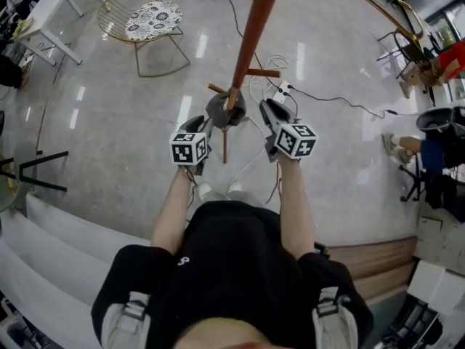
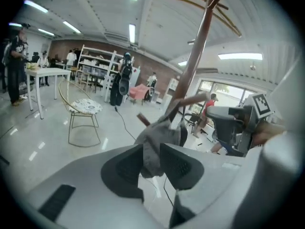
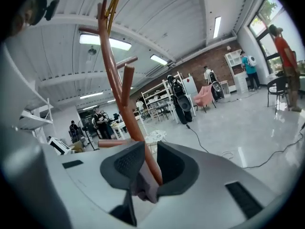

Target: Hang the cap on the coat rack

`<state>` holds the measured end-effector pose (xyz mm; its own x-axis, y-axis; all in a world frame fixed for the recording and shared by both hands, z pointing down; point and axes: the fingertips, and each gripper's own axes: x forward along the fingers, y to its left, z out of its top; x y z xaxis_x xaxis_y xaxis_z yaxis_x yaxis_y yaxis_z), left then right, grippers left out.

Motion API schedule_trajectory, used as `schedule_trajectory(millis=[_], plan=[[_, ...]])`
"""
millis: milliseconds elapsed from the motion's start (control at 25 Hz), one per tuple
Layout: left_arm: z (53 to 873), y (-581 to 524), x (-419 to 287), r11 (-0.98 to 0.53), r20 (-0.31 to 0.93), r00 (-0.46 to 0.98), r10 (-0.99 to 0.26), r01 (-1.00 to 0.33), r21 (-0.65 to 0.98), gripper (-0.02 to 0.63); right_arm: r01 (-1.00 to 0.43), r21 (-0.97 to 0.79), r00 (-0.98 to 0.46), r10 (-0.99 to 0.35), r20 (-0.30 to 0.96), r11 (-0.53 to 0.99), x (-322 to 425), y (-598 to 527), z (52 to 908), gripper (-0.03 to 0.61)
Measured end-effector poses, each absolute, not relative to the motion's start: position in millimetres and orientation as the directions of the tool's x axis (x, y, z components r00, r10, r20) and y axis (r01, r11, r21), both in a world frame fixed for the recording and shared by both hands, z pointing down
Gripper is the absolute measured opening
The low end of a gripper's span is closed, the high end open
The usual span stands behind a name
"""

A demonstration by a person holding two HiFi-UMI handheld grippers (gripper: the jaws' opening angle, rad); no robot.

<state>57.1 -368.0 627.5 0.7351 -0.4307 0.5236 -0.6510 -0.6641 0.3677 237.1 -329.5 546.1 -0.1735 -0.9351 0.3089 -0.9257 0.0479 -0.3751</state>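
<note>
Between the left tongs (image 2: 151, 159), whose jaws stand wide apart, hangs the lower edge of the grey cap (image 2: 157, 135), loose and not pinched by the pads. The right tongs (image 3: 150, 163) are partly open. The reddish-brown pole of the coat rack (image 3: 114, 66) runs down between their jaws, with a scrap of grey cloth beneath it. From the head view, the cap sits on the rack where its short lower pegs branch off. Beyond lie cables (image 1: 270, 84) on the glossy floor (image 1: 109, 107) and a wire chair (image 1: 149, 20).

The glossy pale floor (image 1: 131, 122) carries the coat rack (image 1: 251, 41), a wire chair (image 1: 145, 24) to its left and a power strip (image 1: 284, 88) beside its foot.
</note>
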Motion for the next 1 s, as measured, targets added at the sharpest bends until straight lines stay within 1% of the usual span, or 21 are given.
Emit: schedule_trajectory(millis=[120, 160, 200, 240, 280, 320, 400, 520, 640, 720, 840, 1000], plan=[[564, -391, 54, -0.658, 0.416, 0.725, -0.549, -0.682, 0.318, 0.102, -0.940, -0.341, -0.113, -0.966, 0.231, 0.029, 264, -337, 507, 0.054], [540, -398, 52, -0.659, 0.370, 0.721, -0.586, -0.690, 0.300, 0.088, -0.943, -0.332, -0.089, -0.976, 0.199, 0.018, 274, -338, 492, 0.044], [515, -404, 50, -0.660, 0.320, 0.717, -0.620, -0.696, 0.281, 0.062, -0.945, -0.326, -0.066, -0.984, 0.164, 0.009, 282, -339, 476, 0.038], [490, -409, 47, -0.663, 0.269, 0.713, -0.648, -0.701, 0.263, 0.022, -0.947, -0.321, -0.044, -0.991, 0.124, 0.002, 289, -338, 459, 0.031], [465, -412, 46, -0.666, 0.215, 0.710, -0.670, -0.704, 0.248, 0.000, -0.949, -0.316, -0.027, -0.996, 0.080, 0.000, 293, -336, 441, 0.021], [441, -413, 46, -0.670, 0.160, 0.709, -0.687, -0.703, 0.238, 0.000, -0.950, -0.311, -0.020, -0.999, 0.035, 0.008, 296, -334, 423, 0.014], [397, -410, 50, -0.685, 0.049, 0.712, -0.700, -0.689, 0.235, 0.000, -0.954, -0.293, -0.051, -0.997, -0.053, 0.064, 293, -328, 387, -0.005], [347, -391, 65, -0.726, -0.081, 0.730, -0.678, -0.650, 0.224, 0.000, -0.967, -0.210, -0.115, -0.984, -0.137, 0.143, 277, -314, 345, -0.006], [321, -373, 81, -0.748, -0.115, 0.740, -0.663, -0.648, 0.146, -0.002, -0.991, -0.089, -0.086, -0.983, -0.159, 0.101, 270, -304, 319, -0.006], [318, -363, 87, -0.749, -0.110, 0.741, -0.662, -0.653, 0.113, -0.002, -0.997, -0.021, -0.071, -0.988, -0.139, 0.075, 266, -301, 316, -0.005], [325, -353, 87, -0.734, -0.107, 0.726, -0.679, -0.674, 0.087, 0.000, -0.996, 0.010, -0.086, -0.991, -0.099, 0.086, 256, -299, 322, -0.006], [334, -348, 85, -0.708, -0.095, 0.703, -0.705, -0.705, 0.038, 0.000, -0.993, 0.031, -0.119, -0.988, -0.095, 0.116, 242, -301, 324, -0.005]])
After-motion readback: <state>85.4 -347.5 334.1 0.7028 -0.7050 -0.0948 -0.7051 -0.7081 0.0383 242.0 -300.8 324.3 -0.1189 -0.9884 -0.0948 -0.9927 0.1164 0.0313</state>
